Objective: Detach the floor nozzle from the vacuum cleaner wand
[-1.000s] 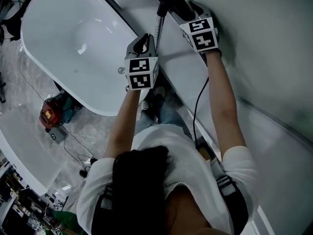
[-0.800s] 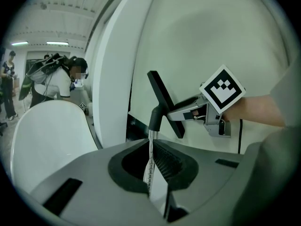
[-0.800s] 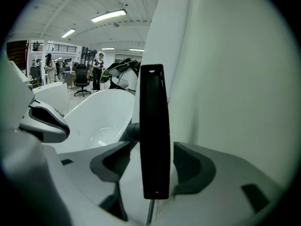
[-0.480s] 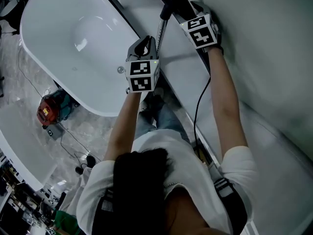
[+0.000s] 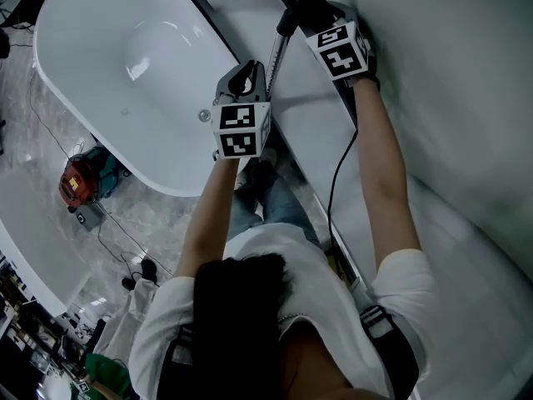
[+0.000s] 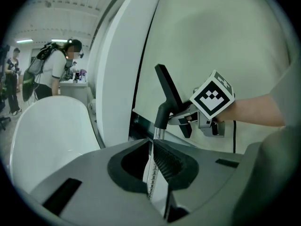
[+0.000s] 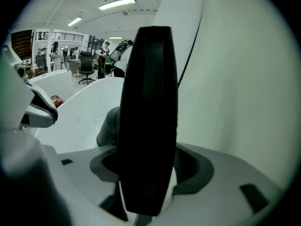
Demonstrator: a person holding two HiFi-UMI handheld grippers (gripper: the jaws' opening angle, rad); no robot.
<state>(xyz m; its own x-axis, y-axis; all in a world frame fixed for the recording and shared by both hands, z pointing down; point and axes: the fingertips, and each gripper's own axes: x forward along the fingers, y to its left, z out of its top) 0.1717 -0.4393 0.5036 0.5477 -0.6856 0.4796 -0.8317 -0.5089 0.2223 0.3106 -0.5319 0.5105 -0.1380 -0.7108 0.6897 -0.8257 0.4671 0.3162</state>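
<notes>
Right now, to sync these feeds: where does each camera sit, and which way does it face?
Head view: on the person's head, facing steeply down; hair, both forearms, left gripper, right gripper show.
Left gripper view: on that gripper, looking along jaws shut on the wand; right gripper and forearm show.
Right gripper view: on that gripper, along jaws shut on the floor nozzle.
Shared: all three show the bathtub.

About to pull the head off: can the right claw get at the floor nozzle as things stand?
Probably yes: the floor nozzle sits between the jaws of the right claw, nothing blocking; the left claw clamps the wand.
</notes>
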